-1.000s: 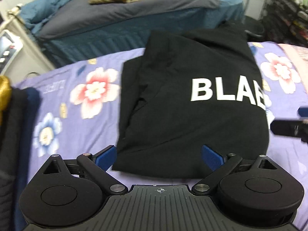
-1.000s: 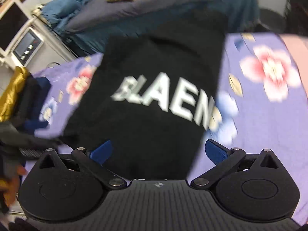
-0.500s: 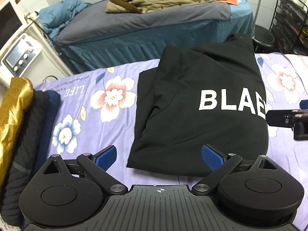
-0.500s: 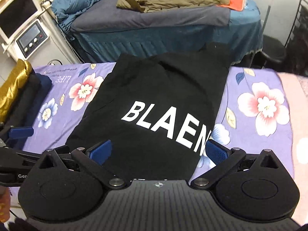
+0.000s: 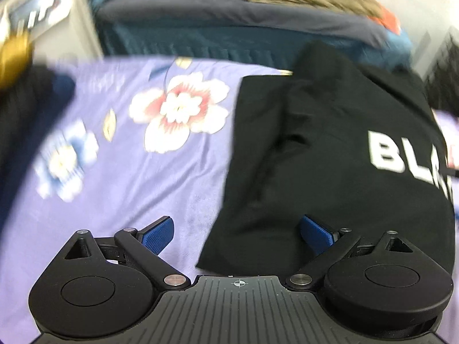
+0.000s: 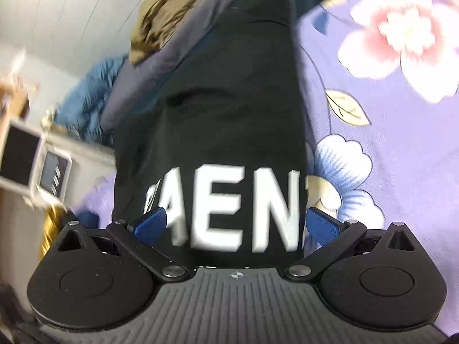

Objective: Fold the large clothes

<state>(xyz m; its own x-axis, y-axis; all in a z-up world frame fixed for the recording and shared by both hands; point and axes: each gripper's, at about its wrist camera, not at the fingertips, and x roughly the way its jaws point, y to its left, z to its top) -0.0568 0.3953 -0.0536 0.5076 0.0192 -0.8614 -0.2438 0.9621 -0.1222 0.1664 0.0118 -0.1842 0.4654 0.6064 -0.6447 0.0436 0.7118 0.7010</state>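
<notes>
Folding of a large garment, late stage. The black sweatshirt, printed with white lettering, lies as a narrow folded panel on the purple floral bedspread, its far end reaching the bed's far edge. The left gripper stands with jaws wide and nothing between them, straddling the near left corner of the garment; its right pad is over black cloth, its left pad over bare bedspread. The right gripper is likewise spread wide and empty, low over the near end, with the lettering between its 2 pads. Both views are motion-blurred. Judged step: approach for the next fold. The next move probably calls for each gripper to close on a near corner through all layers, then carry that end toward the far end. A stack of dark clothes lies at the left.
</notes>
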